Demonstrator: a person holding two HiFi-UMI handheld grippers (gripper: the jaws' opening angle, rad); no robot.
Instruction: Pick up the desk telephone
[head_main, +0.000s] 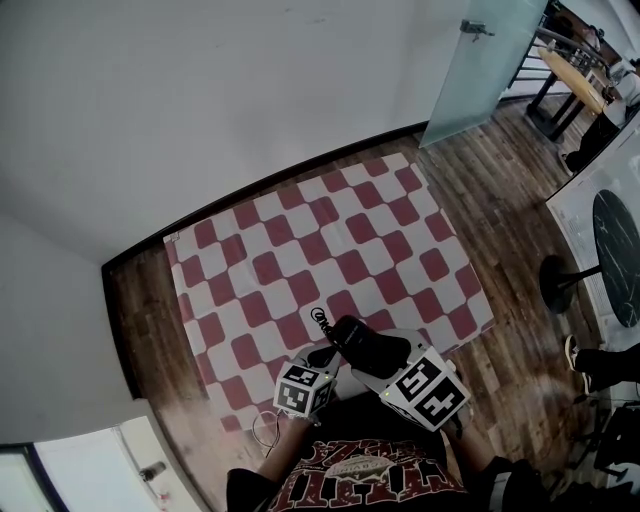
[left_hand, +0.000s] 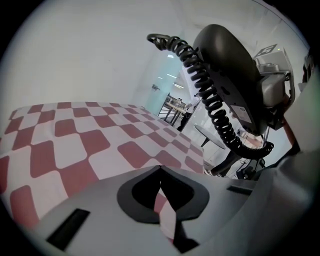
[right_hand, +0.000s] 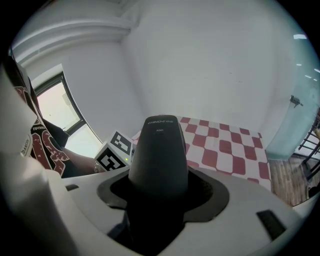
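Note:
The telephone's black handset (head_main: 372, 346) is held low over the near edge of a red-and-white checkered cloth (head_main: 330, 240). My right gripper (head_main: 378, 362) is shut on it. In the right gripper view the handset (right_hand: 160, 150) rises straight up out of the right gripper (right_hand: 160, 192). Its coiled black cord (head_main: 319, 318) curls off the far end, and in the left gripper view the cord (left_hand: 210, 95) hangs beside the handset (left_hand: 230, 70). My left gripper (head_main: 318, 362) sits just left of the handset. Its jaws meet with nothing between them (left_hand: 160, 172). No telephone base shows.
The cloth lies on a wooden floor (head_main: 500, 190) by a white wall (head_main: 200, 90). A frosted glass panel (head_main: 480, 60) stands at the back right. A dark round table (head_main: 618, 255) and a person's shoe (head_main: 580, 362) are at the right. A white ledge (head_main: 90, 470) is at the near left.

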